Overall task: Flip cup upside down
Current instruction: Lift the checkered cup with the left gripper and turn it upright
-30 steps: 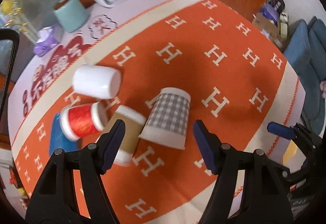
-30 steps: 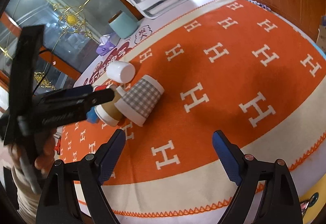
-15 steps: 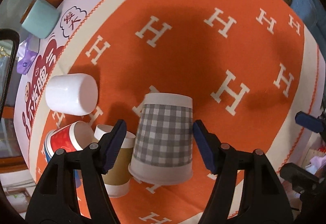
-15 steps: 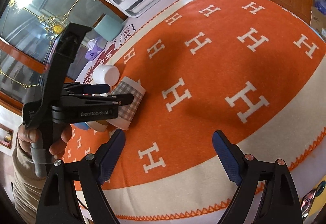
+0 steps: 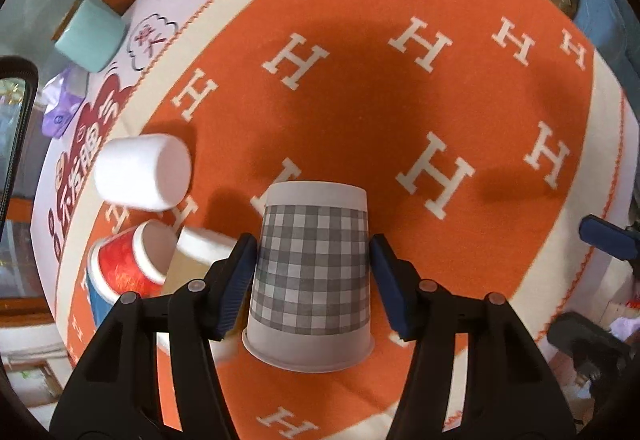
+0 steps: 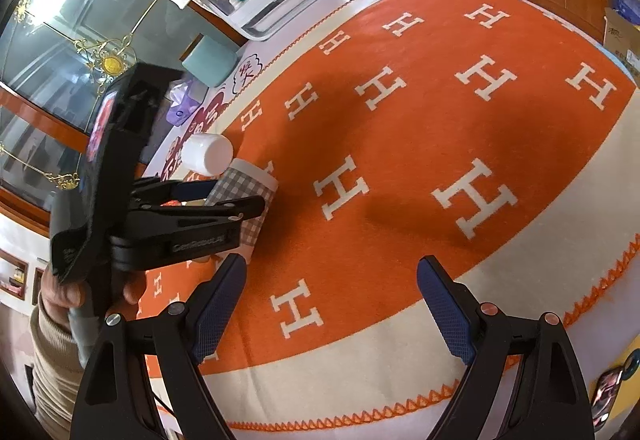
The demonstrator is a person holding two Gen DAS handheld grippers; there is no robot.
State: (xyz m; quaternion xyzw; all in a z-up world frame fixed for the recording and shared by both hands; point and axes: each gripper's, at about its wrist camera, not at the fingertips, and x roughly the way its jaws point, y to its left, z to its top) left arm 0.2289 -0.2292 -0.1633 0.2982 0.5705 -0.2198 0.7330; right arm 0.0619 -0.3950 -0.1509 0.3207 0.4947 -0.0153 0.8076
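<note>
Left wrist view: left gripper brackets the checked cup lying on its side on the orange cloth of the tabletop

Blue pads sit at both cup walls, apparently closing on it; long axis runs straight ahead, rim nearest. Right gripper hangs open, well apart, holding nothing

White "H" letters repeat across the orange tablecloth; the left claw reads "GenRobot.AI".
</note>
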